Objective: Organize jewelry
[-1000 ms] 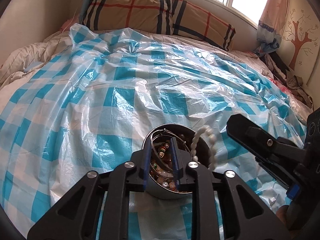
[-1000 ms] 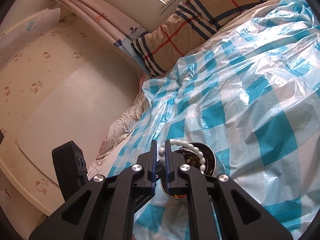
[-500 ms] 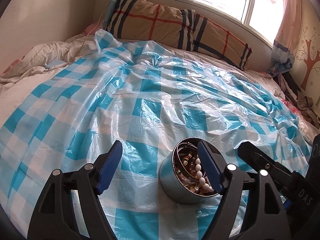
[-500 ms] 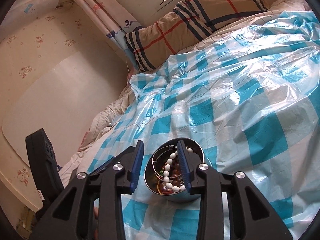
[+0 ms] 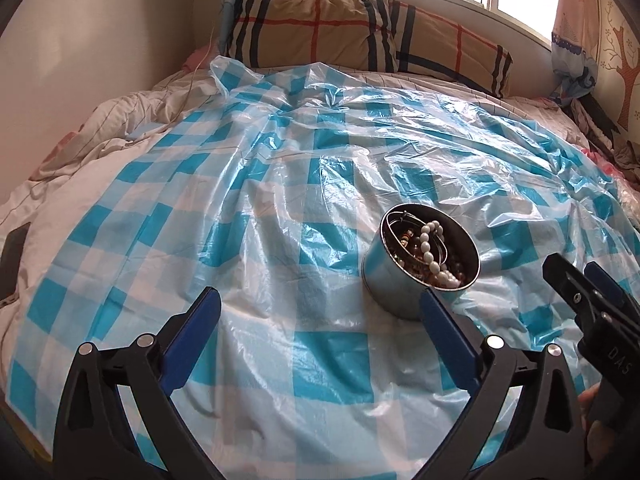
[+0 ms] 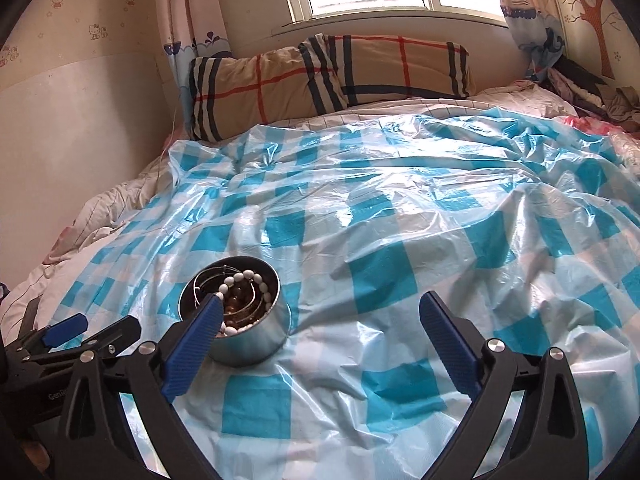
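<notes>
A round metal tin [image 5: 394,288] stands on the blue-checked plastic sheet [image 5: 280,200]. It holds bead jewelry, wire bangles and a white bead bracelet [image 5: 430,250] lying on top. My left gripper [image 5: 320,312] is wide open and empty, pulled back with the tin by its right finger. My right gripper [image 6: 320,312] is wide open and empty; the tin [image 6: 248,340] sits just behind its left finger, the white bracelet [image 6: 248,280] inside. The right gripper shows at the left wrist view's right edge [image 5: 580,280], and the left gripper at the right wrist view's lower left [image 6: 68,332].
The sheet [image 6: 400,220] covers a bed with a rumpled white quilt [image 5: 100,128] at left. Plaid pillows [image 5: 360,36] lie at the head under a window. A wall runs along the left, and clothes are piled at far right [image 6: 592,92].
The right gripper let the white bracelet drop into the tin and opened. The left gripper opened off the tin's rim. Both have drawn back and opened wide.
</notes>
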`<state>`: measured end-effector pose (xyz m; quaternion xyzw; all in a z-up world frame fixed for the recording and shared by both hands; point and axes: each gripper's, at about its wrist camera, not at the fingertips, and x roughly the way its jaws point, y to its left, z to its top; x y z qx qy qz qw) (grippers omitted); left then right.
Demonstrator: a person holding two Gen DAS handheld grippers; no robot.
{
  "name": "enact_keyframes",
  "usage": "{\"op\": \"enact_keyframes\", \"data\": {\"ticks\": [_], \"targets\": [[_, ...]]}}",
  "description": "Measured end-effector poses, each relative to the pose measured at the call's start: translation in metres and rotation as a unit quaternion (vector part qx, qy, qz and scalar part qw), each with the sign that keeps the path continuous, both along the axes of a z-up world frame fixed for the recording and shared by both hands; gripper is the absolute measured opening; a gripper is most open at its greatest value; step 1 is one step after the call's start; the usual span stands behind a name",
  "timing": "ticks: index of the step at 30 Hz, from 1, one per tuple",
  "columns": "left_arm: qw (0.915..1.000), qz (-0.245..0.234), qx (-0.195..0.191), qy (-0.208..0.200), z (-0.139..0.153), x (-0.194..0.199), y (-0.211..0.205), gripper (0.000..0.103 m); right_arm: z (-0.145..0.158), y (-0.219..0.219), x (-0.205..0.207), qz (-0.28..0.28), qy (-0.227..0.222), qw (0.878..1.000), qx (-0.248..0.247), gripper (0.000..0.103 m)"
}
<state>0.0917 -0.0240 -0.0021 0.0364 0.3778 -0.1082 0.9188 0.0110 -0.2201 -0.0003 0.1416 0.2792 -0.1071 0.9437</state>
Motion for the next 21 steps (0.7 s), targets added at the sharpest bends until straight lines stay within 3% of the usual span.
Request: {"op": "enact_keyframes", "data": {"ticks": [11, 21], "targets": [[0.9999, -0.008, -0.001, 0.011, 0.012, -0.058, 0.031, 0.095, 0.009, -0.001, -0.058, -0.032, 0.006, 0.999, 0.018, 0.096], [0.9980, -0.027, 0.017, -0.054, 0.025, -0.102, 0.027, 0.095, 0.017, 0.013, -0.092, -0.025, 0.009, 1.000, 0.007, 0.096]]}}
